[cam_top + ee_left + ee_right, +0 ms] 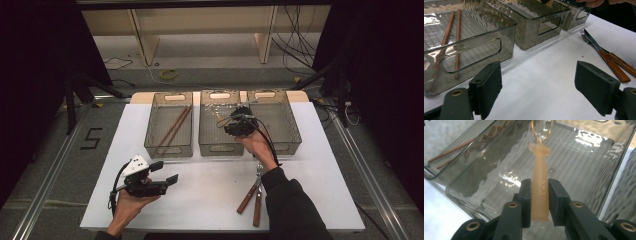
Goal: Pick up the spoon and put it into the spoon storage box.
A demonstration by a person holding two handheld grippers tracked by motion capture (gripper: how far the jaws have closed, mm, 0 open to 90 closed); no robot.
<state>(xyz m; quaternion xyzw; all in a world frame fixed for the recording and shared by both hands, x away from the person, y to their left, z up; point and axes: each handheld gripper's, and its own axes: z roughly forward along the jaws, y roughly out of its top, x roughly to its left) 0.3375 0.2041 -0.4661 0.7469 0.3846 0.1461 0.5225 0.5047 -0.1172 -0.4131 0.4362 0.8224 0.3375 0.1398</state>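
Chopsticks (173, 128) already lie in the left bin (169, 145); right tool (539, 195) clamps a spoon (540, 192) over the middle bin (584, 157); fork and knife (252, 192) wait on the worktop (210, 190); left tool (539, 87) gapes empty.

A white desk (210, 200) carries a left bin (169, 125) holding two brown chopsticks (173, 129) toward the upper left. At the lower right of the high view lie a fork (586, 37) and a knife (605, 56), both wooden-handled, side by side.

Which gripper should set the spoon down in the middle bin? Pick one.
Right. The right gripper already clamps the spoon over the middle bin; the left gripper hangs open, off by the table's near edge.
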